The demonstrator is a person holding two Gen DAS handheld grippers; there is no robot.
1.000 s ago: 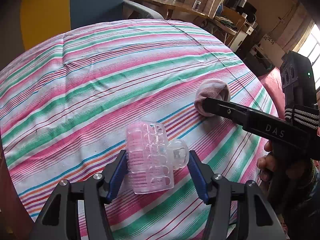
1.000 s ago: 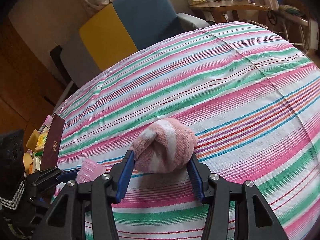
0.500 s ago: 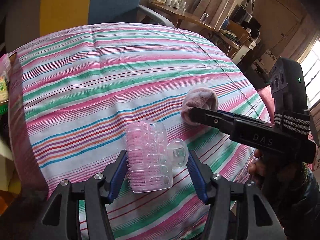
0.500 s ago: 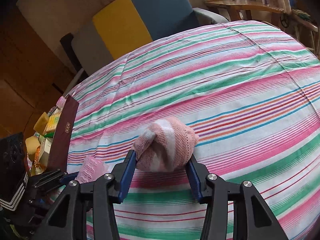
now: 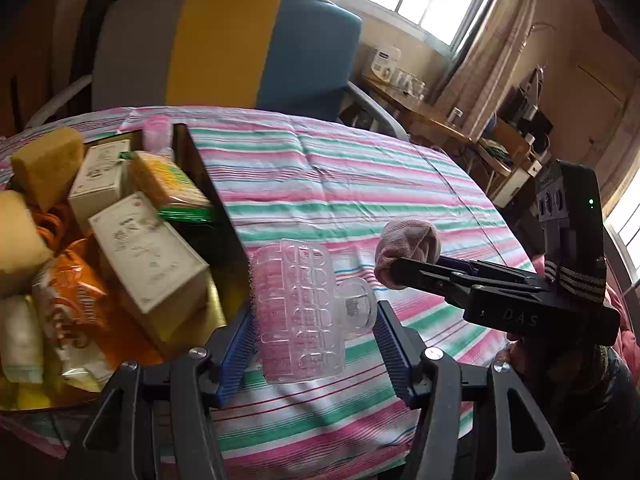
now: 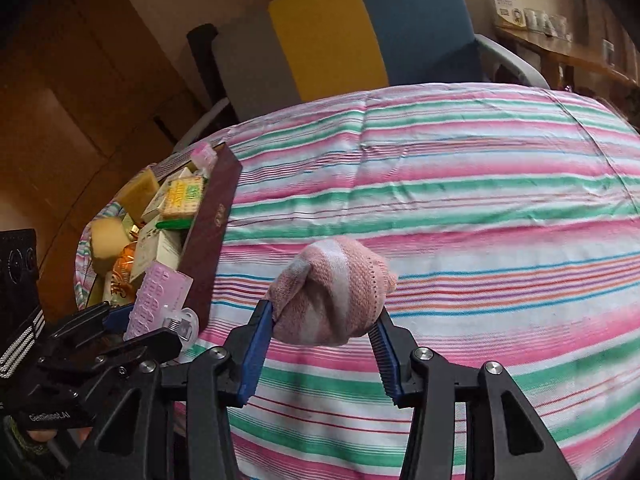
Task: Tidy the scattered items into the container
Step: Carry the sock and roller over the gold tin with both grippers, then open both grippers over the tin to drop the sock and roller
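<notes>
Striped cloth in pink, green and white covers the table, which fills most of both views. Behind it stands a chair with grey, yellow and blue panels. At the table's left edge sits the box, a dark maroon container with a small gold emblem on its outer wall; the emblem is too small to read. It holds cream cartons with faint print that cannot be made out, yellow sponges, an orange packet and a yellow biscuit pack.

The right gripper has its blue-padded jaws clamped on a rolled pink-and-white sock, held above the cloth to the right of the box. Its black body reads "DAS" in the left wrist view. The left gripper is clamped on a clear pink hair clip, gripped across its toothed body and round spring end, just beside the box's near wall. Its housing carries a white label that looks like "GenRobot.AI".
</notes>
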